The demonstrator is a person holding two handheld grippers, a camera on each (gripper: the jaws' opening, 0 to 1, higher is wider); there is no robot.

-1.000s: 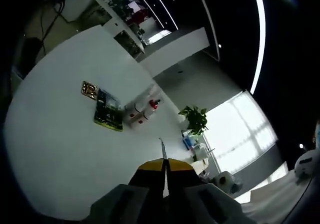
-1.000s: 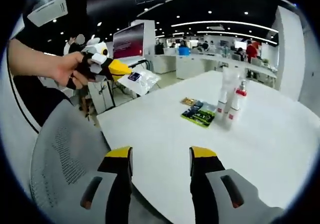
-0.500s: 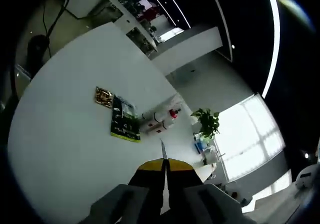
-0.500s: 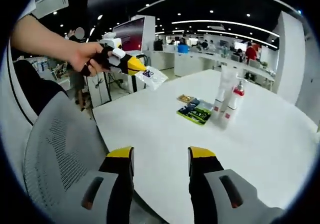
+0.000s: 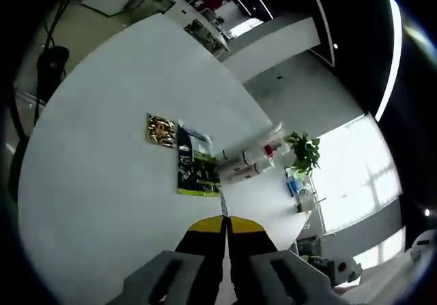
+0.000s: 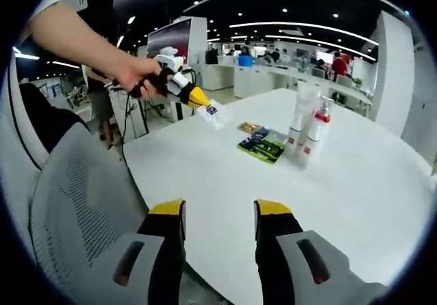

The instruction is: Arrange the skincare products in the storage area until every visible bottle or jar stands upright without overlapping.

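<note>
I can read no text in either view. Print on the green-and-black packet (image 5: 197, 175) (image 6: 260, 149), the small gold packet (image 5: 160, 129) and the white bottles (image 6: 304, 129) is too small to resolve.

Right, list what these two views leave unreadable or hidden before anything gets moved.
- Sachet in the left gripper: its print is too small to read in the right gripper view; in the left gripper view it is edge-on between the jaws.
- Bottles: labels too small; they overlap, so the count is unsure.
- Green packet and gold packet: text unreadable, too small.
- White table: its near edge is hidden behind the right gripper.
</note>
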